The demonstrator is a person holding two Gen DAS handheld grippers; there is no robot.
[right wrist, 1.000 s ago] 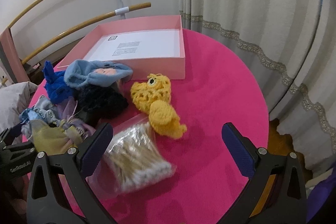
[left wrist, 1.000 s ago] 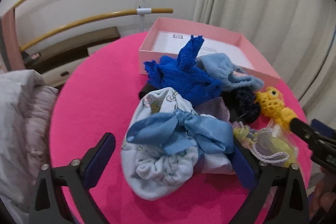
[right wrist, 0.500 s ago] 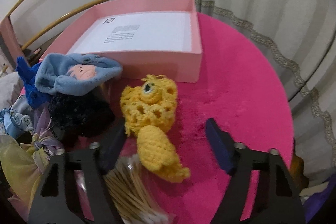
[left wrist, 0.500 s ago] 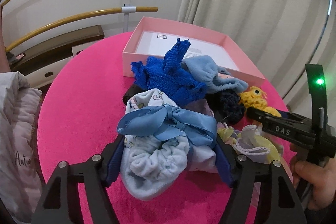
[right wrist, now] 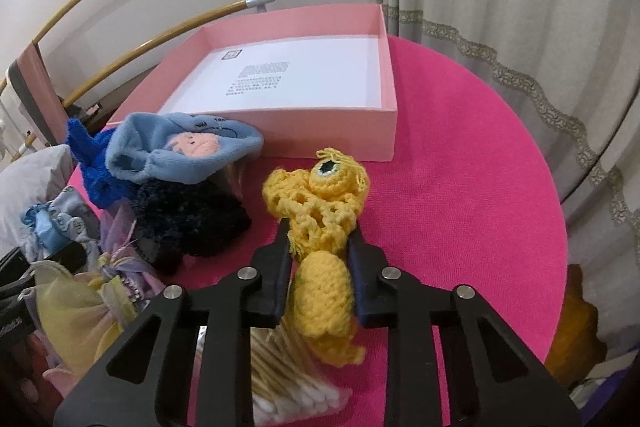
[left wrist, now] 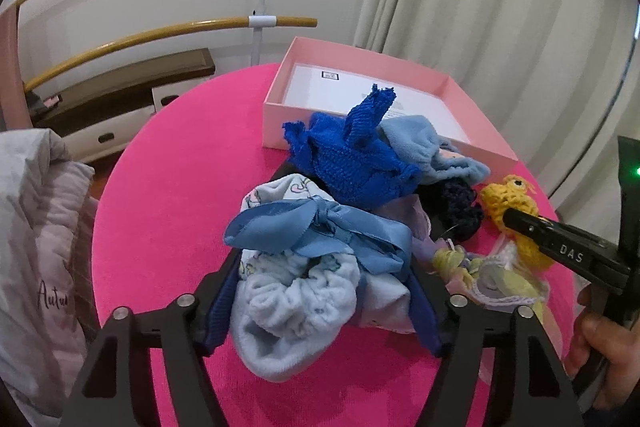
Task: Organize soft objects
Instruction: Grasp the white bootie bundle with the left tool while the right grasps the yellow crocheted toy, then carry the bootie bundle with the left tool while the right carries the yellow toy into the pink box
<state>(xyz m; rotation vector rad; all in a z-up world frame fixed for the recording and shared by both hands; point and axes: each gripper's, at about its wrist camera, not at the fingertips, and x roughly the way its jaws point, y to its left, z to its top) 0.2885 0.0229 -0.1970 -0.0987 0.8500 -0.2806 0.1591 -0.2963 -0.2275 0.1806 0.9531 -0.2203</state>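
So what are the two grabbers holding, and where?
Right hand-held gripper pinches the yellow toy at its middle. Left hand-held gripper squeezes the pale blue bundle's sides.

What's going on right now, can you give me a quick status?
Right hand-held gripper closing on yellow crochet toy. Left hand-held gripper around pale blue bundle. Pink box empty, path clear.

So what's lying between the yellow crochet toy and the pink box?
Nothing: in the right wrist view only bare pink tablecloth separates the yellow crochet toy from the pink box.

Black left tool [left wrist: 320,291], blue pads, silver screws, right tool [right wrist: 320,267] marked DAS
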